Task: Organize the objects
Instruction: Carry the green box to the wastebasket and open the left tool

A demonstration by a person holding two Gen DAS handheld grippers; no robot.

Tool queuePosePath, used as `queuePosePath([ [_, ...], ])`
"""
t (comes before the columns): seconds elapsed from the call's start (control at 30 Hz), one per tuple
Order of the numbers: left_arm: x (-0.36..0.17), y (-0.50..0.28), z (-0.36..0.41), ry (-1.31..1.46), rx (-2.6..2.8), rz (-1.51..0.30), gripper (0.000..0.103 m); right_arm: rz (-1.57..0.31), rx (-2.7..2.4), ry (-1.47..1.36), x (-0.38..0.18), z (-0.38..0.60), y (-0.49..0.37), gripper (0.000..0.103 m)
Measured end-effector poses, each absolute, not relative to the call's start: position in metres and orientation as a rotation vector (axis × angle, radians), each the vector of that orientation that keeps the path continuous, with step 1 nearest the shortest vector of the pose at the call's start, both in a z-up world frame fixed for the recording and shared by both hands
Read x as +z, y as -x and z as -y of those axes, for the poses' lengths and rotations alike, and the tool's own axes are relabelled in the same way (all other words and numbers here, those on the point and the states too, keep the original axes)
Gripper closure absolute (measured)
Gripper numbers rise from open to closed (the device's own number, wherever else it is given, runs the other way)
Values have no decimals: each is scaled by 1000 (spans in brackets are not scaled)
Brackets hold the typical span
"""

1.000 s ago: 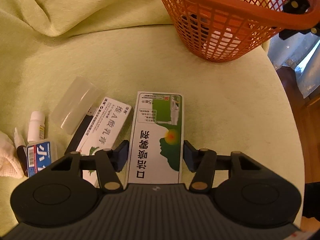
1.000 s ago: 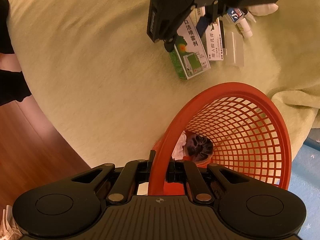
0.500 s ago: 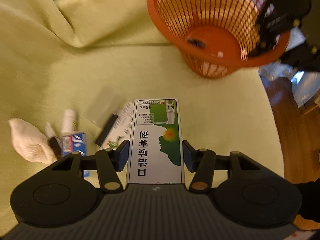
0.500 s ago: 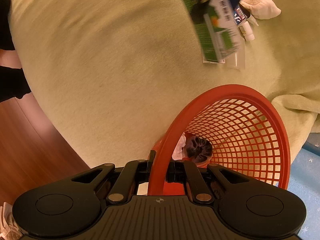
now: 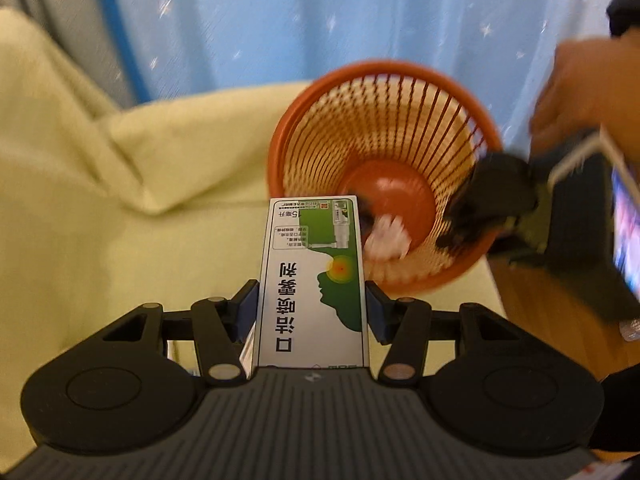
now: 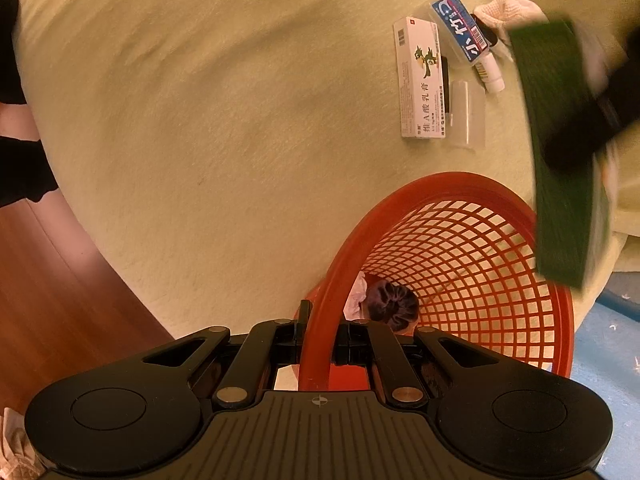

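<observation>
The left gripper (image 5: 312, 308) clamps a green-and-white box (image 5: 314, 280) in the air before the red basket (image 6: 460, 200), whose rim is pinched in the right gripper (image 6: 318, 344). Nearby on the yellow blanket (image 6: 220, 120) lie another box (image 6: 420, 80), a bottle (image 6: 490, 74) and a white cloth (image 6: 508, 10) – well clear of the basket.

Warm, dim indoor light with fisheye bending in both views.
In the left wrist view, motion blur smears the orange basket (image 5: 384, 176) and everything toward 3 o'clock; the right wrist view is sharper, with only the green box (image 6: 560, 152) at 2 o'clock blurred.
</observation>
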State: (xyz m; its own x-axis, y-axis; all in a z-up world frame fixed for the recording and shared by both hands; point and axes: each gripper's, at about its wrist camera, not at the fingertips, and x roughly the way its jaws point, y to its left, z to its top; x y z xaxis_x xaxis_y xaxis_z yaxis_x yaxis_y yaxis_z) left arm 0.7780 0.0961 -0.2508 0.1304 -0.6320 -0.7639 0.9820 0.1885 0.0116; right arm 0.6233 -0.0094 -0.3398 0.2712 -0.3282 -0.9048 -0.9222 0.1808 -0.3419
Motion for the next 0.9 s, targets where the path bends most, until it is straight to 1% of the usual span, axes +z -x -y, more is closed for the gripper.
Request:
queuePosePath([
  [0.2, -238, -774, -60, -528, -1396, -643, 52, -1279, 637, 1366, -340, 9, -621, 100],
  [0.27, -238, -777, -52, -483, -1403, -620, 47, -1276, 637, 1361, -340, 9, -621, 100],
  [0.37, -234, -781, -48, -446, -1381, -612, 47, -1271, 636, 1355, -340, 9, -621, 100],
  [0.6, -235, -786, -78, -472, -1268, -672, 47, -1279, 642, 1348, -340, 9, -623, 100],
  [0.9, -272, -799, -129, -481, -1083, -802, 47, -1294, 638, 1335, -340, 11, -626, 100],
])
